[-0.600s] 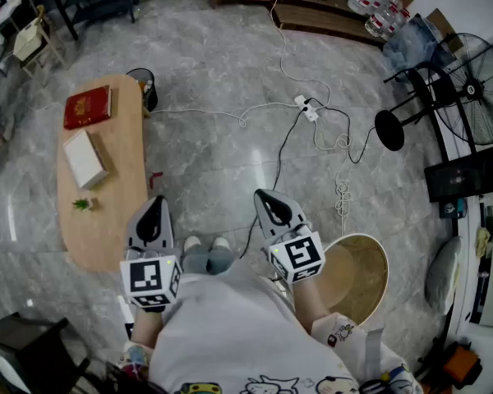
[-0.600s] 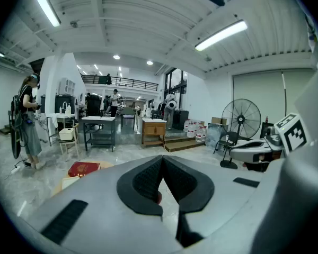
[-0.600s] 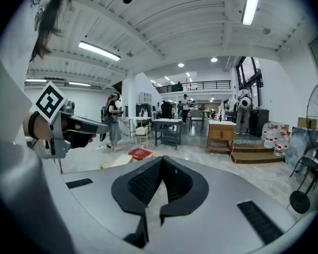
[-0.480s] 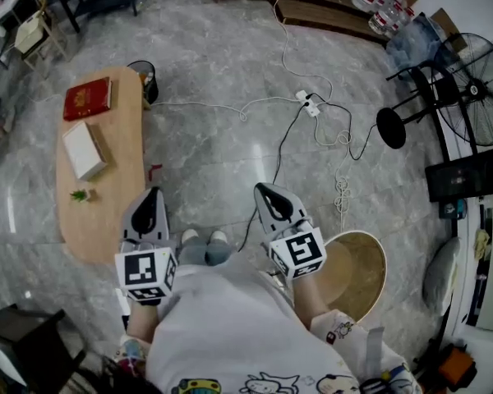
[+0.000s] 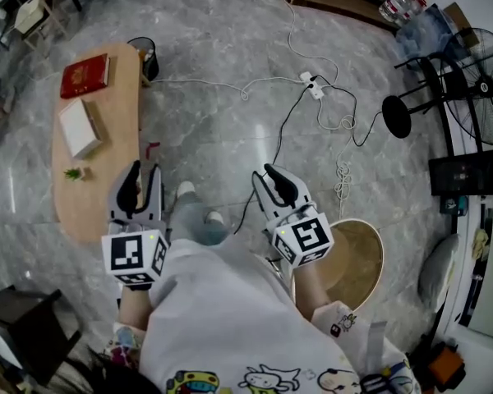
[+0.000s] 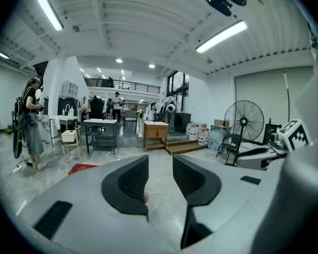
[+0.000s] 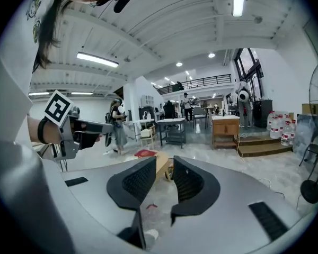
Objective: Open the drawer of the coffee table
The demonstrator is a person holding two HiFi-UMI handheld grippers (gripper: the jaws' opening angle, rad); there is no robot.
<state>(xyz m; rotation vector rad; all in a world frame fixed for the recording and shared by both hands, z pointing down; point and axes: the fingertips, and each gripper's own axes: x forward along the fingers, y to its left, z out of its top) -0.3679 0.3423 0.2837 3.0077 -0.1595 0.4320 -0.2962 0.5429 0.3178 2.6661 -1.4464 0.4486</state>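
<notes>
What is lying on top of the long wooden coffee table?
A red book, a white flat box and a small green sprig. The left tongs cover part of the table's near edge.

Tan coffee table [image 5: 115, 142], red book [image 5: 85, 75].

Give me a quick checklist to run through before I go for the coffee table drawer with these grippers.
1. Left gripper jaws apart, nothing between them: ok.
2. Right gripper jaws apart, nothing between them: ok.
3. Coffee table in sight: ok, at the left of the head view.
4. Drawer or its handle found: cannot tell, no view shows one.
5. A gripper at the table: not ok, both are held in the air, touching nothing.
</notes>
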